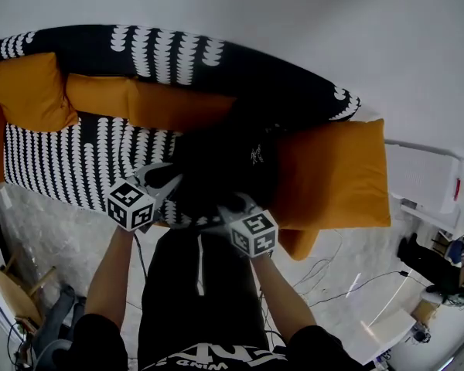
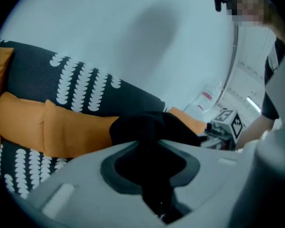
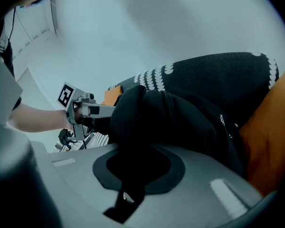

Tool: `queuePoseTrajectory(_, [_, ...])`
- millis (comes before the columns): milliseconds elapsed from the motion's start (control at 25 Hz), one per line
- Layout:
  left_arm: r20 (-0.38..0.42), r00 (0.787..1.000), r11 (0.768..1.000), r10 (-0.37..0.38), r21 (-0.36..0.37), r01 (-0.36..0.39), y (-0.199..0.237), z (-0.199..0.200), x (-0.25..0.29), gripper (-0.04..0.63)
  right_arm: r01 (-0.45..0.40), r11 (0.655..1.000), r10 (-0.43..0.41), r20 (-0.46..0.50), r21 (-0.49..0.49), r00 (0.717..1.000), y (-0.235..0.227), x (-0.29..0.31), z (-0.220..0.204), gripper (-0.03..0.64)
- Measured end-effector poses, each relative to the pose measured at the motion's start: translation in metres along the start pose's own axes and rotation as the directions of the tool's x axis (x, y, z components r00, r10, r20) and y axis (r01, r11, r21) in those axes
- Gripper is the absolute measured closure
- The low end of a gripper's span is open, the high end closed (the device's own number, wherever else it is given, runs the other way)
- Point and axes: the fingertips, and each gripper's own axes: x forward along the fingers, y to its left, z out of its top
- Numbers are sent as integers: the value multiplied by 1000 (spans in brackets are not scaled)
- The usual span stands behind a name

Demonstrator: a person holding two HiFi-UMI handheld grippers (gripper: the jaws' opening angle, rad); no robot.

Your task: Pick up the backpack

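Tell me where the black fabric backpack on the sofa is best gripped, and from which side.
Probably the loose fabric at its near edge, from the front of the patterned sofa, angled downward. The black fabric backpack lies slumped against orange cushions, leaving only that side free. The left gripper and right gripper are shut on folds there.

Patterned sofa (image 1: 62, 161) bears orange cushions (image 1: 332, 176) and a black backpack (image 1: 224, 165)
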Motion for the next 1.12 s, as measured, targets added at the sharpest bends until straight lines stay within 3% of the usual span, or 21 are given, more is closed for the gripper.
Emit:
queuePoseTrajectory(320, [42, 998, 997, -55, 48, 53, -36, 11, -10, 522, 10, 1000, -11, 72, 9, 997, 10, -25, -3, 588])
queuePoseTrajectory(640, [7, 990, 979, -142, 147, 139, -117, 50, -22, 528, 15, 999, -20, 145, 34, 989, 19, -90, 9, 589])
queuePoseTrajectory(800, [20, 984, 978, -177, 113, 174, -157, 68, -26, 532, 27, 998, -38, 191, 58, 981, 20, -128, 18, 591])
queuePoseTrajectory(960, [27, 978, 970, -208, 131, 203, -193, 92, -28, 535, 38, 995, -61, 259, 94, 964, 18, -165, 35, 591])
queuePoseTrajectory(1120, [46, 974, 966, -222, 146, 214, -232, 115, -44, 538, 51, 997, -68, 318, 62, 946, 35, -208, 56, 591])
